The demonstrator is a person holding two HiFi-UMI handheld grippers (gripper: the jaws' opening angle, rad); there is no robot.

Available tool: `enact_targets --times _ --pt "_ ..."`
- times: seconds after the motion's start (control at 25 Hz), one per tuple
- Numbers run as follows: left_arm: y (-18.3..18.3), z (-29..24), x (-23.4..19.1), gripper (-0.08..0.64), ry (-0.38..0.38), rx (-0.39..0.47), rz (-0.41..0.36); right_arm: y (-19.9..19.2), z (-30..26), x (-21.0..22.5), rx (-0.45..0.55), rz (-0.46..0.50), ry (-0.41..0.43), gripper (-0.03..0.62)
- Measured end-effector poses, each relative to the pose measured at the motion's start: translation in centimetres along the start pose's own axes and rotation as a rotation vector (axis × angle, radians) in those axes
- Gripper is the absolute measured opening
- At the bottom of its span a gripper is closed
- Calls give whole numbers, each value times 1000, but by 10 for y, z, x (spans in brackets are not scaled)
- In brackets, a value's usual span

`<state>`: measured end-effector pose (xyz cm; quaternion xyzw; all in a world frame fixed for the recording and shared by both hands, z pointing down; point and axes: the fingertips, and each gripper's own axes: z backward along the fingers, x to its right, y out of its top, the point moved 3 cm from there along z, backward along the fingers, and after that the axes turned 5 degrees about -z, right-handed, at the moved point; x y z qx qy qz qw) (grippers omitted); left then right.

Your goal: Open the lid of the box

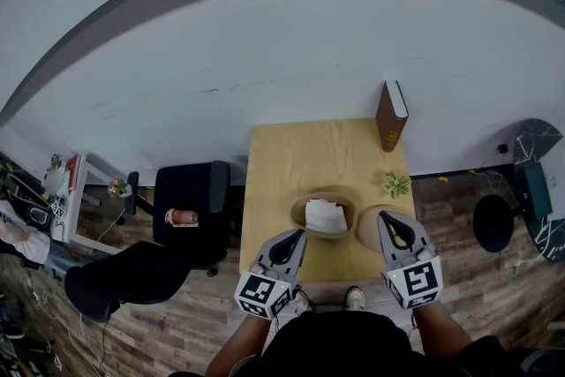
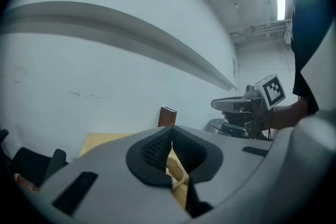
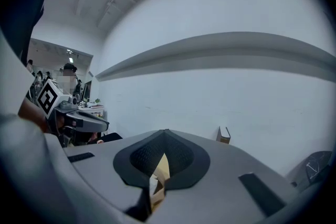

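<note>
Head view: round wooden box (image 1: 311, 201) sits near front edge of table (image 1: 300, 154), between my two grippers. Box is uncovered, with white paper (image 1: 325, 214) showing inside. Lid (image 1: 369, 225) lies just right of box, under tip of right gripper (image 1: 386, 219); I judge it parked there to keep opening clear. Right gripper jaws pressed together, nothing pinched. Left gripper (image 1: 296, 236) jaws likewise closed and empty, at box's near-left rim, likely as steadying guard. Opening looks done.

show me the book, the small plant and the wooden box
book (image 1: 391, 119): head view, on its brown cover
plant (image 1: 396, 184): head view, middle of its leaves
wooden box (image 1: 297, 212): head view, on its left rim
</note>
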<state>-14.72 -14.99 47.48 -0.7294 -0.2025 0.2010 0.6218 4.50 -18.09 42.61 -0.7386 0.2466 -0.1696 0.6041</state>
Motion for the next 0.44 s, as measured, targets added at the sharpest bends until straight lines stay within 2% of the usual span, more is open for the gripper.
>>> enact_targets --times 0.12,0.28,0.44 --pt "-2 3 0 18 -16 -8 -27 1 0 -4 -45 28 8 18" --pt "-2 4 1 18 -9 -7 -16 3 -3 -5 24 49 28 18" --pt "0 4 4 18 -19 -2 -17 4 -3 -8 21 58 30 18"
